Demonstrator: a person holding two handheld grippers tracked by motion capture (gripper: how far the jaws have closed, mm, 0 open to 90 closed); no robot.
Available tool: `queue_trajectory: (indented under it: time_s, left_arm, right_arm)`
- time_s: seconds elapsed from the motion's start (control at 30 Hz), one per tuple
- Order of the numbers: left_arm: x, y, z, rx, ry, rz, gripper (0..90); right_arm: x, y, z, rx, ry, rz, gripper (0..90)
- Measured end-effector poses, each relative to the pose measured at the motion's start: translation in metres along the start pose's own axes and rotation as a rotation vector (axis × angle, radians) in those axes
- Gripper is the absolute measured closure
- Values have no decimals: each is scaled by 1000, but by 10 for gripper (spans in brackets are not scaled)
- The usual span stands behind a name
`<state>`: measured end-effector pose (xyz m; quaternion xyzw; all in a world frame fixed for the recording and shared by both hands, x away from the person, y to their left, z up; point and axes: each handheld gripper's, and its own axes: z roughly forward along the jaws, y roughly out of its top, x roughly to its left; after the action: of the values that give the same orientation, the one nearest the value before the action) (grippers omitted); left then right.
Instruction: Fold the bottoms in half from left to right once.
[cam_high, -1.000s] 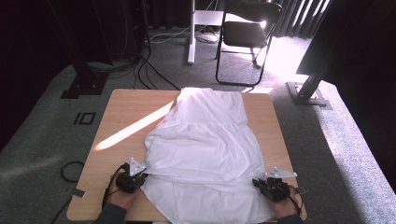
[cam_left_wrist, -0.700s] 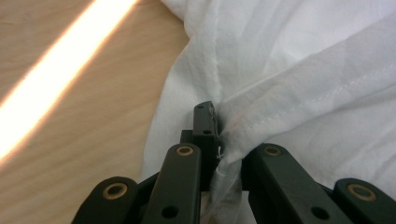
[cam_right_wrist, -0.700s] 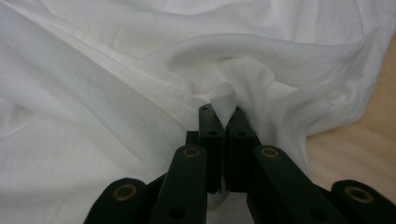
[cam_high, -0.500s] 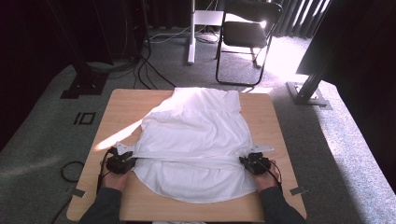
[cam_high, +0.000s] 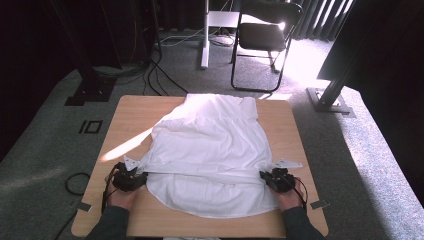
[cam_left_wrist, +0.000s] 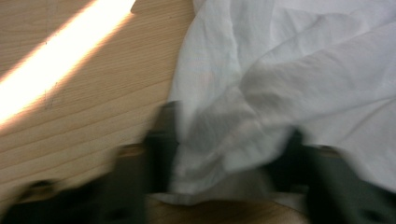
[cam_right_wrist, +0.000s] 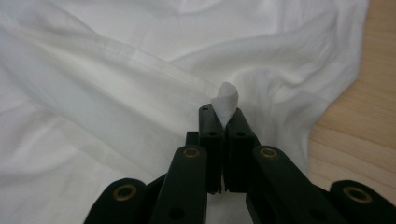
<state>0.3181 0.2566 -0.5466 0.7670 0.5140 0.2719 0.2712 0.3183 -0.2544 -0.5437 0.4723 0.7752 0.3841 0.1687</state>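
Note:
A white garment (cam_high: 210, 145) lies spread on the wooden table (cam_high: 125, 115), with a straight fold band running across it between my two grippers. At the band's left end is my left gripper (cam_high: 143, 173). In the left gripper view, blurred, its jaws (cam_left_wrist: 229, 135) stand apart with a bunch of the white cloth (cam_left_wrist: 303, 70) loose between them; they have just been closing. At the band's right end, my right gripper (cam_high: 263, 176) is shut on a pinch of cloth. A small white tuft pokes out above its tips (cam_right_wrist: 223, 114), and the cloth (cam_right_wrist: 140, 70) stretches beyond.
A bright strip of sunlight (cam_high: 125, 147) crosses the table's left part. Beyond the far edge stand a black folding chair (cam_high: 265, 35), a white stand leg (cam_high: 204, 35) and cables (cam_high: 150, 75) on the grey carpet. A dark post base (cam_high: 330, 100) sits at the right.
Both hands moved away from the near edge, carrying the garment's lower edge up over the cloth. That part no longer hangs off the table. The left jaws now stand apart.

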Motion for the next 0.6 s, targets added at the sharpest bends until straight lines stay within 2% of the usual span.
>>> queue_trajectory:
  time_s: [0.03,0.07,0.1,0.2,0.27,0.37,0.43,0.5,0.53,0.6]
  left_arm:
    - [-1,-1,-5,-31,-9,3,849]
    - [-3,-2,-15,-92,-36,-5,877]
    - [-7,-3,-31,-158,-52,14,883]
    - [-16,-6,-64,-235,-88,57,887]
    - [-19,-10,-83,-269,-135,73,887]
    - [-26,-19,-99,-269,-165,104,886]
    - [-32,-26,-103,-249,-174,140,881]
    - [-36,-31,-101,-213,-183,159,861]
    - [-37,-34,-99,-197,-188,162,834]
    - [-36,-38,-95,-175,-186,143,746]
  right_arm:
    - [1,-1,-9,-25,5,4,876]
    - [2,-3,-18,-51,5,8,876]
    - [3,-5,-28,-75,6,12,876]
    - [5,-13,-57,-129,-1,20,880]
    - [5,-21,-77,-147,-17,18,881]
    - [7,-34,-105,-183,-22,7,881]
    - [8,-44,-118,-175,-28,1,880]
    - [8,-54,-123,-137,-47,7,881]
    - [7,-59,-122,-122,-41,10,881]
    - [5,-69,-117,-91,-39,13,881]
